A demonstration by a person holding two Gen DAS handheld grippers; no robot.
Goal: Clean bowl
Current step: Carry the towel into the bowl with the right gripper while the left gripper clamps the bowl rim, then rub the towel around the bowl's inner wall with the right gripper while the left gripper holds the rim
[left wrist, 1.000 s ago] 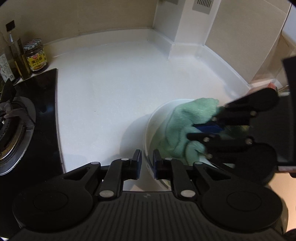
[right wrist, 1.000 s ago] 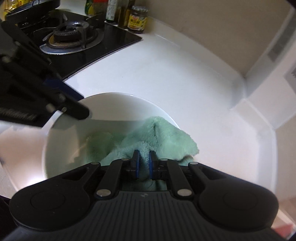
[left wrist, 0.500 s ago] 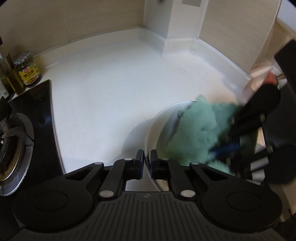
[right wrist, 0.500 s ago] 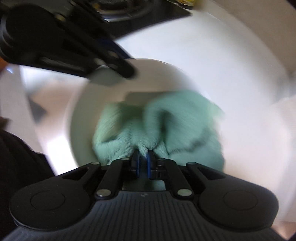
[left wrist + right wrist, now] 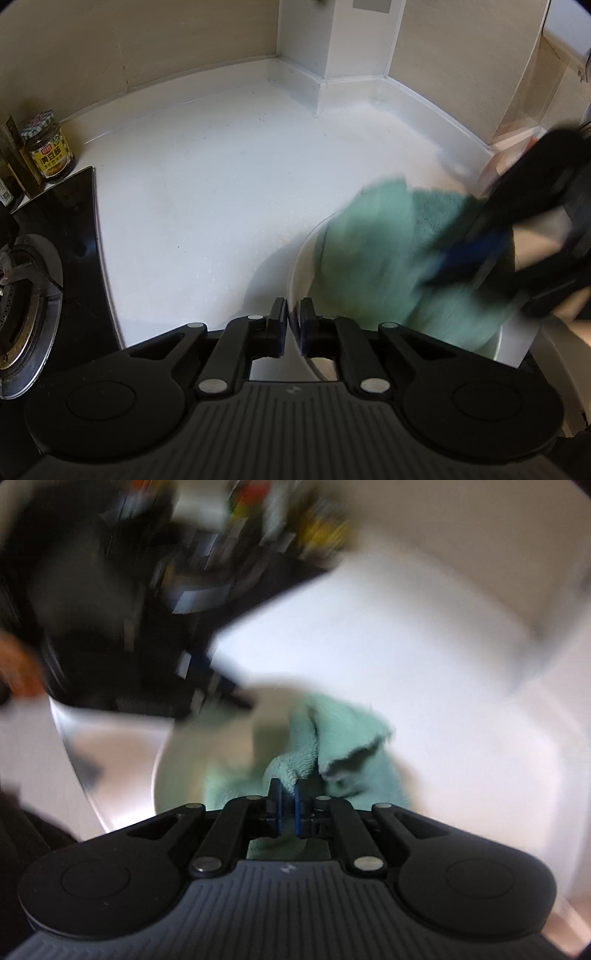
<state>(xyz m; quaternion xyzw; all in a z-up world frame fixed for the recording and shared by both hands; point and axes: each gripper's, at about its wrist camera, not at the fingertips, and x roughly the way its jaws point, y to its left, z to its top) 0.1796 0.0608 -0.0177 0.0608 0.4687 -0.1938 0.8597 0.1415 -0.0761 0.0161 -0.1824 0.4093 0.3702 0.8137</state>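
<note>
Left gripper [image 5: 293, 314]: angled downward, jaws closed on the thin near rim of the bowl [image 5: 295, 266]. Right gripper [image 5: 287, 797]: angled downward, jaws clamped on a fold of the green cloth [image 5: 354, 738]; motion-blurred, seen dark at the right edge of the left wrist view.

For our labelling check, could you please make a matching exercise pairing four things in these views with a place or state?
Things:
1. white ceramic bowl
2. green terry cloth
3. yellow-labelled glass jar
4. black gas hob

Places or states:
A. against the back wall
B. pinched in right jaws
C. rim clamped by left jaws
D. at the counter's left edge

Pairs: 1-C, 2-B, 3-A, 4-D
</note>
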